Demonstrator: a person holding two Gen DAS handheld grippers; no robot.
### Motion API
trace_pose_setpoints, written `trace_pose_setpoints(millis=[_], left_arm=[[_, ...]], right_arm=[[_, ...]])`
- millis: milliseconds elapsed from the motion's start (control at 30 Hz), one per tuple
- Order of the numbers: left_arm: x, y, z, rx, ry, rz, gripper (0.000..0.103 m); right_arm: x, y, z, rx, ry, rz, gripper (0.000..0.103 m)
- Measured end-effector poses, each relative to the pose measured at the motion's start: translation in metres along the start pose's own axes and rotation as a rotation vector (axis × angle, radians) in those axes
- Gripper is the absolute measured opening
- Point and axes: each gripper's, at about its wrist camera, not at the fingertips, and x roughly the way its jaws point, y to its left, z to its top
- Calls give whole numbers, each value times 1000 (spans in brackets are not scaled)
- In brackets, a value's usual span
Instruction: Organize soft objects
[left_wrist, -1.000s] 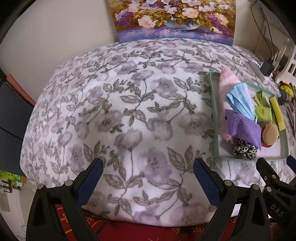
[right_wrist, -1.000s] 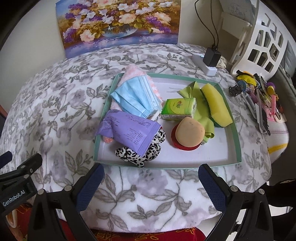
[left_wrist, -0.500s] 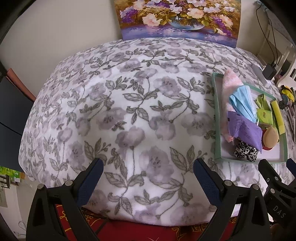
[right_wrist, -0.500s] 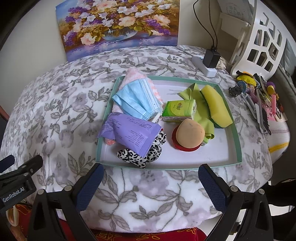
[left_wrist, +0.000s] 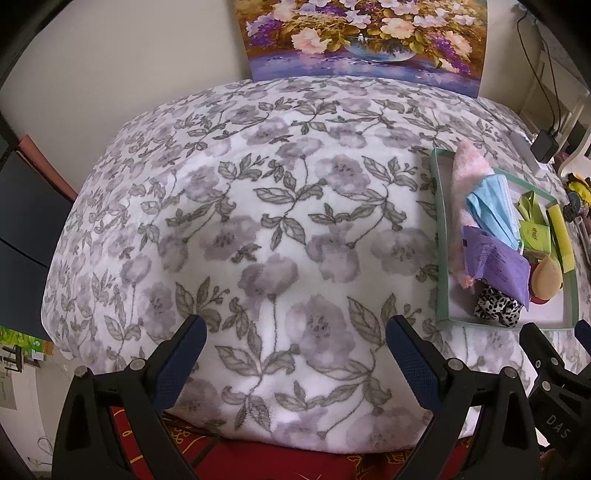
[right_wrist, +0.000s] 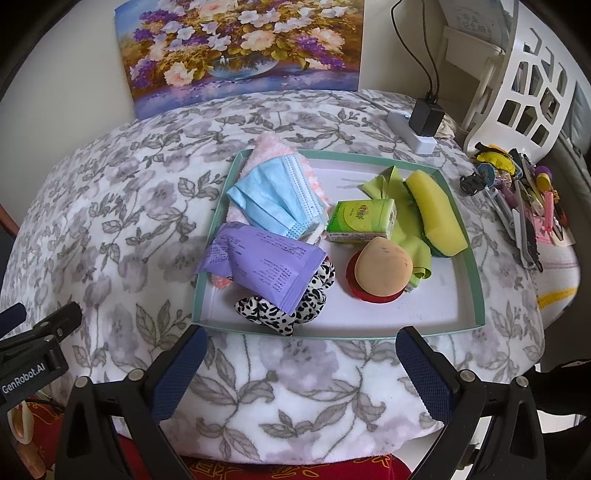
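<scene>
**Tray of soft things on a flowered blanket, both grippers empty**

A shallow green-rimmed tray (right_wrist: 476, 280) with a white floor sits on a table covered by a white blanket (left_wrist: 258, 229) printed with grey-purple flowers and leaves. The soft things are piled loosely inside it. At the far left corner a pink fluffy cloth (right_wrist: 275, 144) lies under a pleated blue face mask (right_wrist: 275, 197). In front of the mask, a purple packet (right_wrist: 264, 264) rests on top of a black-and-white spotted scrunchie (right_wrist: 280, 314). Toward the middle stands a small green tissue pack (right_wrist: 362, 220), and just in front of it a tan, egg-shaped sponge (right_wrist: 383, 267) sits on a red disc (right_wrist: 373, 293). A lime-green cloth (right_wrist: 404, 218) spreads beneath the tissue pack, with a yellow sponge (right_wrist: 436, 214) along the right rim.

Compared with a second ago, both cameras have pulled back and risen slightly: the tray looks smaller and farther off, and more of the flower painting (right_wrist: 240, 51) against the wall shows. Nothing in the tray has shifted.

The left gripper (left_wrist: 293, 350) hovers over bare blanket to the left of the tray, fingers spread wide, grasping nothing. The right gripper (right_wrist: 303, 363) hangs just before the tray's near rim, equally wide apart and empty.
</scene>
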Motion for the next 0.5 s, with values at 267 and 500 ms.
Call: trace_pose_setpoints(millis=[267,500], left_arm=[[2,1,1,-8,2,9,98],[3,4,1,-16,7,11,98]], right_arm=[[2,-2,0,5,5,-1,103],[3,-3,0,6,6,0,103]])
